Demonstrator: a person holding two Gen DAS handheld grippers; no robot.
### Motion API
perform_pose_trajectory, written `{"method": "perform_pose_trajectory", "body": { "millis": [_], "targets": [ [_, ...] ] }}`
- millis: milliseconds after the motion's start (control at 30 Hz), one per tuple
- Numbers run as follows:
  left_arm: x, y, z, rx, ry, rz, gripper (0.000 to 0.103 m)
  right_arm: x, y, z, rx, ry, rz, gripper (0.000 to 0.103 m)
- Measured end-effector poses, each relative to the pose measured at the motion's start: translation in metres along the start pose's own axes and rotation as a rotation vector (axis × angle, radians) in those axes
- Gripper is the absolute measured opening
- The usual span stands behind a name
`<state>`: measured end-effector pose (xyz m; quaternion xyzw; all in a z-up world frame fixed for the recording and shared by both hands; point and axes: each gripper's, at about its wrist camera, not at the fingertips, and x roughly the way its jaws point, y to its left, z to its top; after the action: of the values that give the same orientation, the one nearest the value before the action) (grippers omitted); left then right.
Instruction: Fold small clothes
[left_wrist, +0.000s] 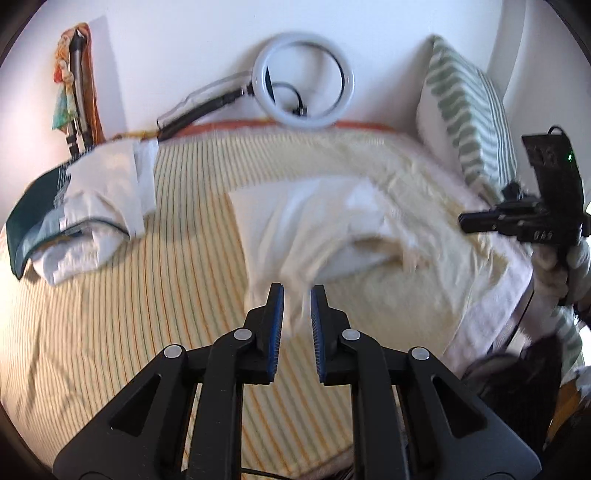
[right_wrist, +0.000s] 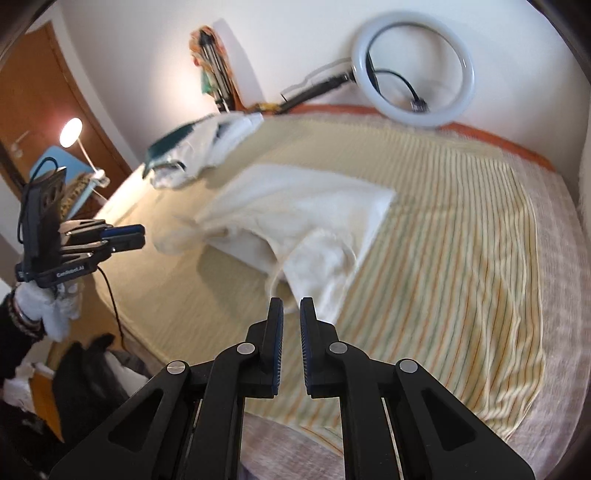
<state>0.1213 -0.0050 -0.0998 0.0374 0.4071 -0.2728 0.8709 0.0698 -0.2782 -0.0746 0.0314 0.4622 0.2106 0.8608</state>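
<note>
A white garment (left_wrist: 306, 229) lies crumpled on the striped bed cover (left_wrist: 147, 295), blurred by motion. It also shows in the right wrist view (right_wrist: 306, 218). My left gripper (left_wrist: 297, 295) hovers over the garment's near edge, jaws slightly apart, nothing clearly held. My right gripper (right_wrist: 291, 308) hovers at the garment's near edge, jaws narrowly apart and empty. The right gripper also shows in the left wrist view (left_wrist: 476, 221) at the right. The left gripper shows in the right wrist view (right_wrist: 125, 236) at the left.
A pile of white and dark green clothes (left_wrist: 81, 206) lies at the bed's far left corner. A ring light (left_wrist: 304, 79) leans on the wall. A green-striped pillow (left_wrist: 469, 122) stands at the far right. A lamp (right_wrist: 72, 131) and a door (right_wrist: 33, 96) are beyond the bed.
</note>
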Motion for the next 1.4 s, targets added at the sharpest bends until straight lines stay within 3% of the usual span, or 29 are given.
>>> {"method": "perform_pose_trajectory", "body": {
  "millis": [233, 300, 433, 633, 800, 833, 867, 900, 967, 1200, 1400],
  "targets": [
    [0.059, -0.011, 0.039, 0.022, 0.038, 0.032, 0.013, 0.053, 0.008, 0.034, -0.025, 0.039, -0.066, 0.008],
    [0.081, -0.016, 0.041, 0.043, 0.074, 0.042, 0.013, 0.072, 0.006, 0.037, -0.027, 0.056, -0.113, 0.008],
    [0.110, -0.017, 0.021, 0.096, 0.169, 0.081, 0.013, 0.093, -0.007, 0.024, 0.046, 0.115, -0.058, 0.008],
    [0.094, -0.001, -0.009, 0.057, 0.171, 0.059, 0.013, 0.090, -0.006, -0.008, 0.014, 0.172, -0.040, 0.008],
    [0.074, 0.012, -0.008, 0.012, 0.148, 0.064, 0.013, 0.077, -0.002, -0.004, -0.044, 0.192, -0.034, 0.008],
    [0.068, 0.018, -0.005, -0.017, 0.132, 0.056, 0.013, 0.071, -0.003, 0.000, -0.044, 0.175, -0.019, 0.010],
    [0.064, 0.023, 0.000, -0.047, 0.118, 0.045, 0.014, 0.065, -0.006, 0.004, -0.036, 0.156, -0.004, 0.021],
    [0.062, 0.028, 0.004, -0.071, 0.108, 0.037, 0.020, 0.061, -0.009, 0.009, -0.025, 0.132, 0.002, 0.038],
    [0.061, 0.037, 0.012, -0.119, 0.094, 0.036, 0.034, 0.053, -0.021, 0.018, 0.018, 0.082, -0.006, 0.046],
    [0.074, 0.048, 0.021, -0.180, 0.095, 0.031, 0.035, 0.063, -0.076, 0.027, 0.263, 0.068, 0.039, 0.045],
    [0.094, 0.058, 0.022, -0.263, 0.144, -0.033, 0.039, 0.084, -0.112, 0.021, 0.450, 0.078, 0.135, 0.045]
  ]
}}
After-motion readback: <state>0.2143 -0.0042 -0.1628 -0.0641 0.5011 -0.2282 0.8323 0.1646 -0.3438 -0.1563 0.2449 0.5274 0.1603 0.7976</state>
